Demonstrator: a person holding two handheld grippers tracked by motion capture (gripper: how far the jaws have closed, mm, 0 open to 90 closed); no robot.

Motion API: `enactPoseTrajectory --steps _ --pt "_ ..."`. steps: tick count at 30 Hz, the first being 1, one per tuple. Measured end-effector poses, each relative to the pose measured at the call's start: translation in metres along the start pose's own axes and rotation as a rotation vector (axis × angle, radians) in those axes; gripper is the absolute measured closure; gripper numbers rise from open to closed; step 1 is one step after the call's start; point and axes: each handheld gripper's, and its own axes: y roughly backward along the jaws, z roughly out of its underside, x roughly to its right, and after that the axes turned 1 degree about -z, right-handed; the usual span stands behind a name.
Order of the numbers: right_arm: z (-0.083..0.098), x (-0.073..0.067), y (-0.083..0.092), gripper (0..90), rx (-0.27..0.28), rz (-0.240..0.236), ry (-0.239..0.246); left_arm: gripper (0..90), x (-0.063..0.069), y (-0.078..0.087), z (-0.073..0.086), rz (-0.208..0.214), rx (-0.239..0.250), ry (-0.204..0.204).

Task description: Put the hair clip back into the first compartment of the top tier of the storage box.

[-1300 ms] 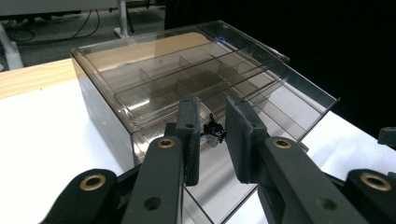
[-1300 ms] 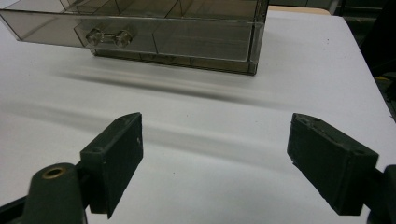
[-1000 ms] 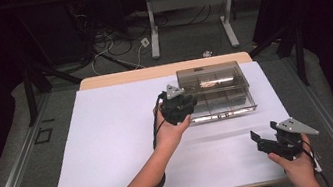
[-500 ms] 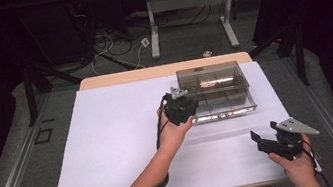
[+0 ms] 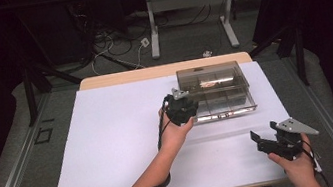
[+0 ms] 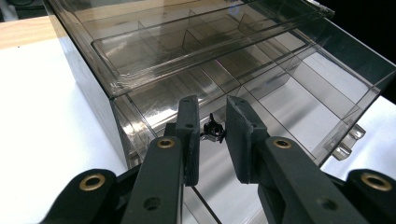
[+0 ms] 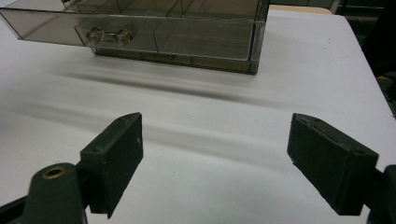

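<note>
No brand or lettering can be read anywhere — not on the smoky clear drawer box [image 5: 214, 91] at the far right of the white table [image 5: 112, 147], nor on either tool. The left gripper [image 5: 183, 110] has sunk slightly since a second ago and hangs over the pulled-out drawer [image 6: 299, 107], jaws narrowed with a small black clip [image 6: 214, 129] between them, pads apparently not touching. The right gripper [image 7: 212, 154] rests near the table's front edge, jaws wide apart, holding nothing, unmoved.
</note>
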Motion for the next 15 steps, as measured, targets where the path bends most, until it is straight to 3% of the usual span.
enactPoseTrajectory --steps 6,15 --pt "0.0002 0.0009 -0.0006 18.1 0.008 0.001 0.008 74.8 0.0015 0.0005 -0.0011 0.005 0.006 0.001" --pt "-0.0001 0.0011 -0.0003 18.1 0.001 0.001 0.014 66.2 0.0019 0.0045 -0.001 0.015 0.035 0.001"
